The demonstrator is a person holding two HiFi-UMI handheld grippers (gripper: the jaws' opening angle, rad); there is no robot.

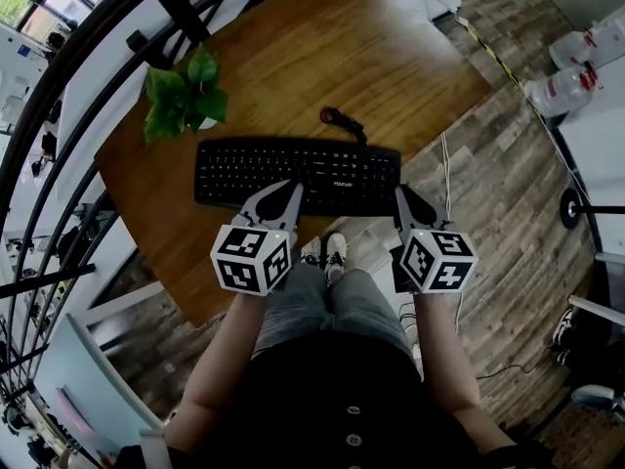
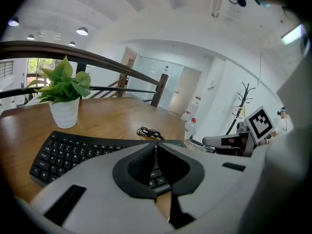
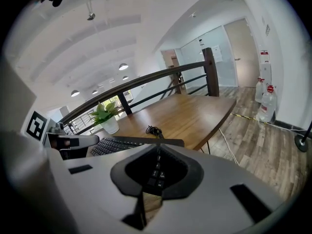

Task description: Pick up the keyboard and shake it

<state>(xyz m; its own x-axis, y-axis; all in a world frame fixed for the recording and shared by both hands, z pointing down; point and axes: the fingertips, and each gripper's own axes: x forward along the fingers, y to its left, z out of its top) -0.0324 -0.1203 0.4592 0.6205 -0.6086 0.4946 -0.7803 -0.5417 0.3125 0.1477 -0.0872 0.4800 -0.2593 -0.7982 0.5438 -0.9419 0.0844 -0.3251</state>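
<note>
- Keyboard [image 1: 298, 176], black, lies flat on the wooden table [image 1: 322, 47], close to the edge nearest us. A potted plant [image 1: 183, 96] stands behind its left end, and a coiled cable [image 1: 342, 122] lies just behind its middle.
- Only the head view gives us both claws at once. The left gripper [image 1: 292, 188] has its tip over the keyboard's near edge, and the right gripper [image 1: 401, 192] has its tip at the near right corner. We can't tell contact from there.
- Left gripper view: jaws together, nothing pinched, keys visible past the pads. Only this view shows a coat stand [image 2: 242, 101].
- Right gripper view: jaws together, also empty, with the keyboard's right end beyond them. Water bottles [image 3: 267, 104] on the floor show here and in the head view only.
</note>
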